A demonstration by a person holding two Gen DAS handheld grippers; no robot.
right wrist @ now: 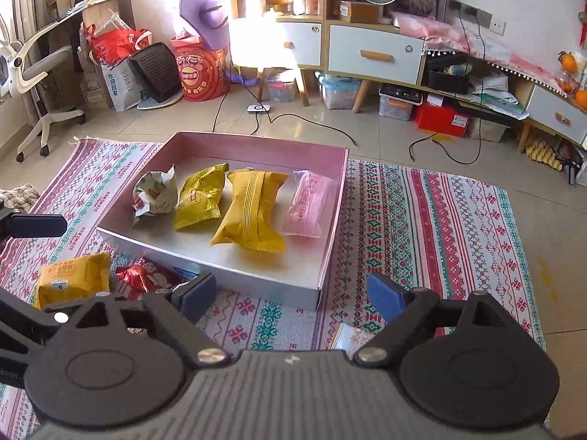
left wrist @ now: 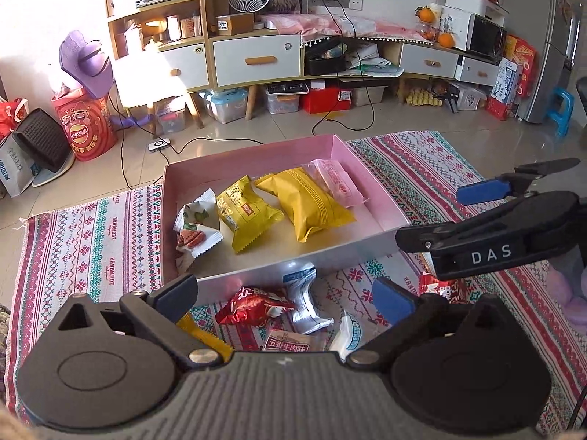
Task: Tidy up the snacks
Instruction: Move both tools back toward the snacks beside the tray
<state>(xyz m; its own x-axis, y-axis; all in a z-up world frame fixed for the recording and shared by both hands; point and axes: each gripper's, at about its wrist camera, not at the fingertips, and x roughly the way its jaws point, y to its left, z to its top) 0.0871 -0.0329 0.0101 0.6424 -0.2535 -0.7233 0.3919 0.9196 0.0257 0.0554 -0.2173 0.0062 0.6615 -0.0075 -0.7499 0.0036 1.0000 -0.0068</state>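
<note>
A pink box (left wrist: 339,150) (right wrist: 339,190) on the patterned cloth holds a white nut packet (left wrist: 196,229) (right wrist: 154,194), a small yellow packet (left wrist: 245,212) (right wrist: 200,196), a large yellow packet (left wrist: 308,207) (right wrist: 253,211) and a pink packet (left wrist: 335,181) (right wrist: 306,203). In front of the box lie a red packet (left wrist: 253,304) (right wrist: 146,278), a silver packet (left wrist: 304,300), a brown packet (left wrist: 288,343) and a white packet (left wrist: 348,333). My left gripper (left wrist: 286,299) is open above these loose packets. My right gripper (right wrist: 291,295) is open and empty over the cloth by the box's near right corner; it also shows in the left wrist view (left wrist: 433,216). A yellow packet (right wrist: 73,278) lies left.
The patterned cloth (right wrist: 422,220) covers a tiled floor. A wooden cabinet with drawers (left wrist: 256,58), storage bins, cables (right wrist: 312,121) and a red Lay's bucket (left wrist: 88,124) stand beyond the box. An office chair (right wrist: 40,73) is at the far left.
</note>
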